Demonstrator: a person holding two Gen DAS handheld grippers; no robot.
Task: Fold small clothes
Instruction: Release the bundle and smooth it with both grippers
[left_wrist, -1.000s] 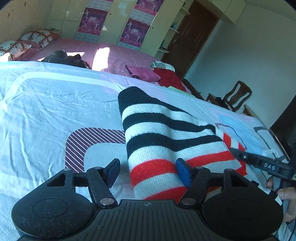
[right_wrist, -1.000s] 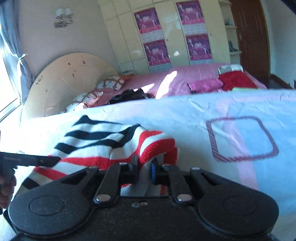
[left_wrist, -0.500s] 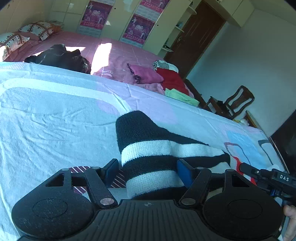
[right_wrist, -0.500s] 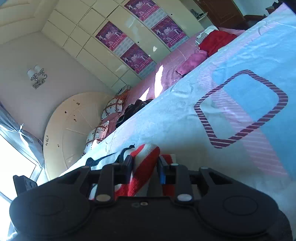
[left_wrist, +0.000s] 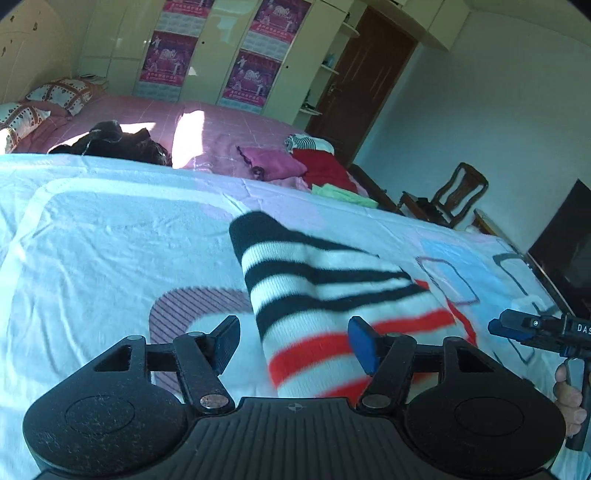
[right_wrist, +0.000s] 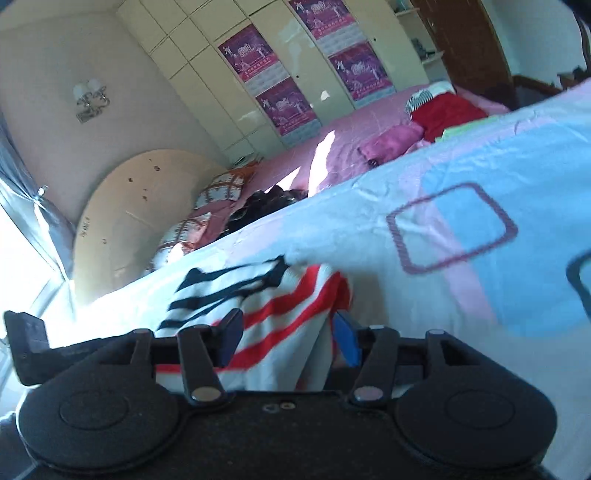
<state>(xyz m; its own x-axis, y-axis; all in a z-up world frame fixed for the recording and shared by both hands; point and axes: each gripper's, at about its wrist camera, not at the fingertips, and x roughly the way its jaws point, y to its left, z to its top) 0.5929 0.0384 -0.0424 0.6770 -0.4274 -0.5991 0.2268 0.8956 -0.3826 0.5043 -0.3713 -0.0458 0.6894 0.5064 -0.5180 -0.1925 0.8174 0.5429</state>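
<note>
A knit garment (left_wrist: 332, 295) with black, white and red stripes lies folded on the pale patterned bedsheet (left_wrist: 110, 240). My left gripper (left_wrist: 295, 341) stands open over its near red-striped end. The cloth sits between the fingers, with a gap at the left pad. In the right wrist view the garment (right_wrist: 280, 295) lies between the fingers of my right gripper (right_wrist: 288, 338), whose jaws are opening; its pads no longer pinch the cloth. The right gripper's tip (left_wrist: 517, 328) and a hand (left_wrist: 569, 398) show at the left view's right edge.
Behind the sheet is a pink bed with a dark clothes pile (left_wrist: 110, 144), pink (left_wrist: 273, 166) and red (left_wrist: 325, 170) clothes and a green cloth (left_wrist: 343, 195). A wooden chair (left_wrist: 454, 195) and a dark screen (left_wrist: 569, 243) stand at the right. A round board (right_wrist: 140, 206) leans by the window.
My right gripper was shut on the garment's red edge; its jaws have parted and the cloth now lies loose between them. Both views swung and came back; the garment's red stripes show again.
</note>
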